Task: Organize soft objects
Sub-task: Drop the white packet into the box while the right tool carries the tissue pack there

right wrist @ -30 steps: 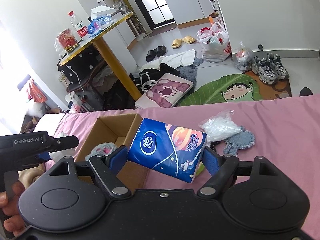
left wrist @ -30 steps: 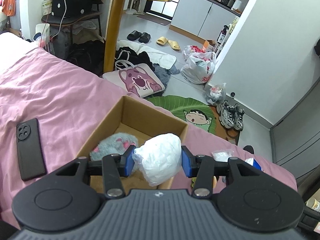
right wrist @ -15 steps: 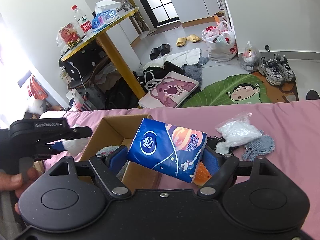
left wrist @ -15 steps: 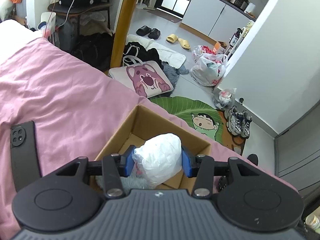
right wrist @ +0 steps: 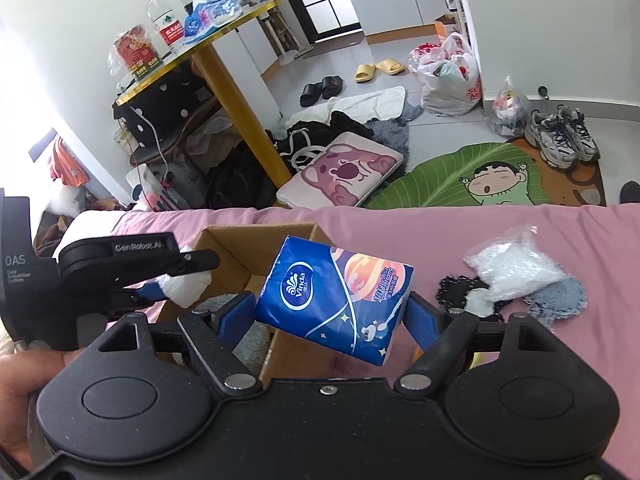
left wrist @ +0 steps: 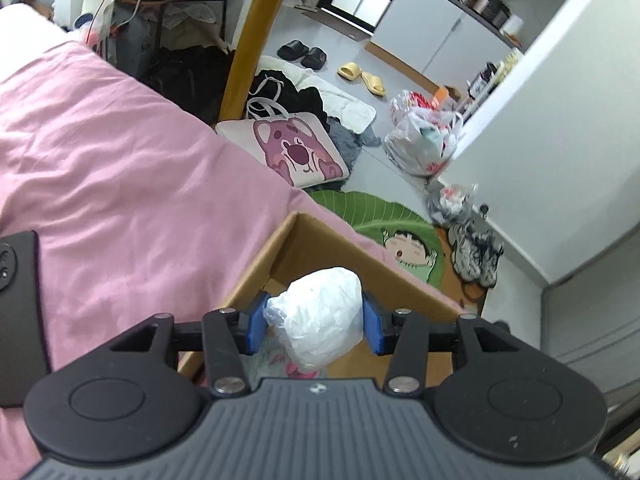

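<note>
Since the earlier frames, the left gripper (left wrist: 313, 325) has advanced from short of the cardboard box (left wrist: 344, 248) to a position over its open top, and the dark phone (left wrist: 18, 316) on the pink bedspread (left wrist: 120, 184) has slid to the left edge of the left wrist view. Both blue pads of the left gripper are pressed against a white plastic-wrapped bundle (left wrist: 320, 316), which hangs above the box interior. The right gripper (right wrist: 332, 314) pinches a blue tissue pack (right wrist: 334, 298) between its pads, tilted, over the box's near right corner. The box (right wrist: 240, 248) sits on the bedspread close to the bed edge. On the bedspread to the right of the box lie a clear plastic bag (right wrist: 514, 266) and a blue knitted piece (right wrist: 560, 298), touching each other, with a black item partly under them. Beyond the bed edge the floor holds a pink bear cushion (left wrist: 296, 152), a green leaf-shaped mat (right wrist: 472, 176), grey sneakers (right wrist: 560, 136), slippers, filled plastic bags and a yellow table leg (left wrist: 252, 36). Inside the box, a grey fuzzy item (right wrist: 250, 334) and a pink patch are mostly hidden behind the gripper bodies and cannot be identified. A hand (right wrist: 22, 396) is cut off at the left edge of the right wrist view.
</note>
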Demonstrator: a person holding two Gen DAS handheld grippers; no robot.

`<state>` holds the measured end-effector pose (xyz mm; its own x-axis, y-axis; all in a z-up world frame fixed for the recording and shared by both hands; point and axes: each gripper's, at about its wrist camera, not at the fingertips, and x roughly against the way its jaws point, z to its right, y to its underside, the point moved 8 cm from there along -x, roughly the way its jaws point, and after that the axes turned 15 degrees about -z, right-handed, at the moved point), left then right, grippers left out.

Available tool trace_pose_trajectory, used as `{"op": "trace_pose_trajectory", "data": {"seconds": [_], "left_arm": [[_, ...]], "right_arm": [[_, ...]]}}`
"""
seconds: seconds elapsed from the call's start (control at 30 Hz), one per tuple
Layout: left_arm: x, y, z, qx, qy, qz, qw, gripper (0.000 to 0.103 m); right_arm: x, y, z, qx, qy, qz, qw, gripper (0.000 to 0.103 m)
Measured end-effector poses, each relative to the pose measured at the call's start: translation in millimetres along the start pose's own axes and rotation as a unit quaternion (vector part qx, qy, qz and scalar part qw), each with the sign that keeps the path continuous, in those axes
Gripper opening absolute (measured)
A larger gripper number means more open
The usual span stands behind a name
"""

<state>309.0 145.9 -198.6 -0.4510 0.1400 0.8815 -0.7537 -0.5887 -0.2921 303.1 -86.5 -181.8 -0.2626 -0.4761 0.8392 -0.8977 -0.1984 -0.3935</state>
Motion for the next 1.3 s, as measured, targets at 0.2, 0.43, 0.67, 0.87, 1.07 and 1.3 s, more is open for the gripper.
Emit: {"op": "trace_pose_trajectory", "data": {"seconds": [0.2,0.43,0.67,0.87,1.07,1.3], "left_arm": [[-5,-7,-4,0.013,0.023,-0.004,0.9996,0.061],[-1,-7,-7,0.019,0.039,-0.009,0.999,0.064],[2,-7,-5,0.022,0.047,-0.014,0.9985,0.075],[8,-2,-3,0.017,0.035,-0.015,0.9991,0.08],[16,4,-1,0.008,0.03,-0.012,0.9994,0.084],[31,15,15,-0.028,0.021,-0.007,0.9994,0.086]], "right_arm": [[-13,-12,-14,-0.001,-0.002,-0.001,1.0,0.078],[-27,-24,-25,-0.003,-0.007,0.002,1.0,0.078],[-26,-21,-25,-0.01,-0.005,0.01,1.0,0.089],[-16,-15,-14,-0.024,0.006,0.009,1.0,0.089],[0,-6,-3,-0.027,0.025,0.006,0.999,0.089],[26,-2,10,-0.025,0.043,0.01,0.999,0.089]]}}
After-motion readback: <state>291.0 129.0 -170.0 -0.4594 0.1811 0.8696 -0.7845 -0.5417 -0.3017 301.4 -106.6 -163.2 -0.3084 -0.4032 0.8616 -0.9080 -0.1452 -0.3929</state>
